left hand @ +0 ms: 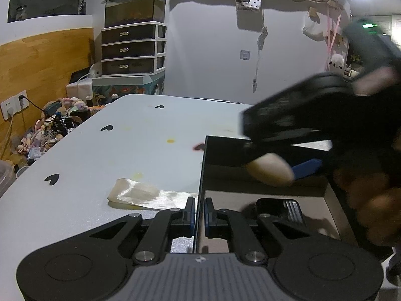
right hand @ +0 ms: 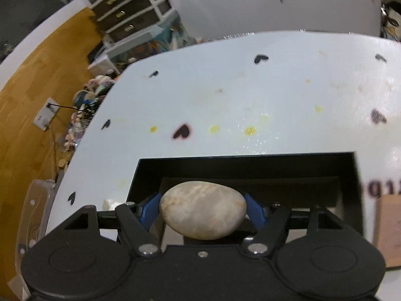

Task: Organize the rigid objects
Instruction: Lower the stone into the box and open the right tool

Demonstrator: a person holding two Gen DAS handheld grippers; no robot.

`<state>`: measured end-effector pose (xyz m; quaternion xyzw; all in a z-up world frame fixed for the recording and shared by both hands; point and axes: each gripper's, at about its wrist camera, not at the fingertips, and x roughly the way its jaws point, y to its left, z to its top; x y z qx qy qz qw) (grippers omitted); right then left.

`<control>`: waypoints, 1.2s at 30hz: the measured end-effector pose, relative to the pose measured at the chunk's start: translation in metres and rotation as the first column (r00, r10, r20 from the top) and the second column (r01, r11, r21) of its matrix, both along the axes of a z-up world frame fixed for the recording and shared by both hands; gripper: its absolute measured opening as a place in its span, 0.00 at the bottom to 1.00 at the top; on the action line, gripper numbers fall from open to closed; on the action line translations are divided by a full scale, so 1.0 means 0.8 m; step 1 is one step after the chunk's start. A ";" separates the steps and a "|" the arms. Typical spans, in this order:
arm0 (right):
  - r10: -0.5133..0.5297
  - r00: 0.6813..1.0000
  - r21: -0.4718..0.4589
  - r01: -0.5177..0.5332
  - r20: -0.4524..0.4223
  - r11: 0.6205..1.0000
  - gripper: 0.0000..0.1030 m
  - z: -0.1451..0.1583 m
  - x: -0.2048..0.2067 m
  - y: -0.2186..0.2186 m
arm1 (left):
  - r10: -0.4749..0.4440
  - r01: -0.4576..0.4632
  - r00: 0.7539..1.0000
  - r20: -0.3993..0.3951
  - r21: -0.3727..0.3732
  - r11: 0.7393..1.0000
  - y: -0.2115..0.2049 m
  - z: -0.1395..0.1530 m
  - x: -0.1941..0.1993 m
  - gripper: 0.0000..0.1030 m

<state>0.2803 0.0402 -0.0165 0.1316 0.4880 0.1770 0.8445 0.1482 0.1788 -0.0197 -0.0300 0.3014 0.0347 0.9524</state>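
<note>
Your right hand-held gripper (right hand: pixel 203 212) clamps the smooth stone (right hand: pixel 202 210) above the black box (right hand: pixel 246 156) (left hand-held gripper (left hand: pixel 199 213) pinches its wall), so releasing high risks it bouncing out.

My left gripper (left hand: pixel 199 215) points downward, its blue pads pinched almost together on a thin upright wall edge. My right gripper (right hand: pixel 202 212) tilts steeply down, blue pads pressed on both ends of a pale oval stone (right hand: pixel 202 210).
</note>
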 end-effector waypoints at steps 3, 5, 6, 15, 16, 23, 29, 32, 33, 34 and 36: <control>-0.016 1.000 -0.029 0.016 -0.020 0.999 0.71 -0.008 0.004 0.015 | -0.009 0.009 1.000 0.003 -0.003 1.000 0.001 -0.001 0.000 0.07; -0.022 0.999 -0.042 0.020 -0.041 0.999 0.71 -0.013 0.010 0.024 | -0.012 0.012 1.000 0.005 -0.003 1.000 0.001 -0.001 0.000 0.07; -0.024 0.998 -0.041 0.021 -0.052 0.999 0.71 -0.015 0.012 0.026 | -0.013 0.013 1.000 0.005 -0.003 1.000 0.002 -0.001 0.000 0.07; -0.002 1.000 -0.005 0.002 0.028 1.000 0.77 -0.001 0.010 0.025 | -0.013 0.013 1.000 0.003 -0.006 1.000 0.002 -0.003 0.001 0.07; 0.008 1.000 -0.011 -0.007 0.029 1.000 0.77 0.000 0.008 0.024 | -0.011 0.011 1.000 0.003 -0.006 1.000 0.002 -0.002 0.001 0.07; 0.043 0.998 -0.016 -0.042 0.040 0.999 0.78 0.008 -0.001 0.012 | -0.003 0.003 1.000 -0.003 -0.001 1.000 0.001 -0.002 0.001 0.07; 0.072 0.990 -0.025 -0.070 0.119 0.997 0.78 0.020 -0.022 -0.012 | 0.002 -0.002 1.000 -0.005 -0.001 1.000 0.000 -0.002 0.001 0.07; 0.086 0.979 -0.034 -0.081 0.184 0.996 0.78 0.028 -0.041 -0.028 | 0.003 -0.003 1.000 -0.006 0.001 1.000 0.000 -0.002 0.001 0.07; 0.093 0.973 -0.042 -0.086 0.211 0.995 0.79 0.032 -0.049 -0.034 | 0.004 -0.004 1.000 -0.007 0.003 1.000 0.000 -0.002 0.001 0.07; 0.100 0.966 -0.051 -0.091 0.240 0.995 0.80 0.035 -0.057 -0.041 | 0.005 -0.005 1.000 -0.007 0.005 1.000 -0.001 -0.002 0.001 0.07; 0.112 0.953 -0.066 -0.097 0.282 0.993 0.81 0.039 -0.070 -0.051 | 0.007 -0.006 1.000 -0.007 0.011 1.000 -0.002 -0.002 0.001 0.07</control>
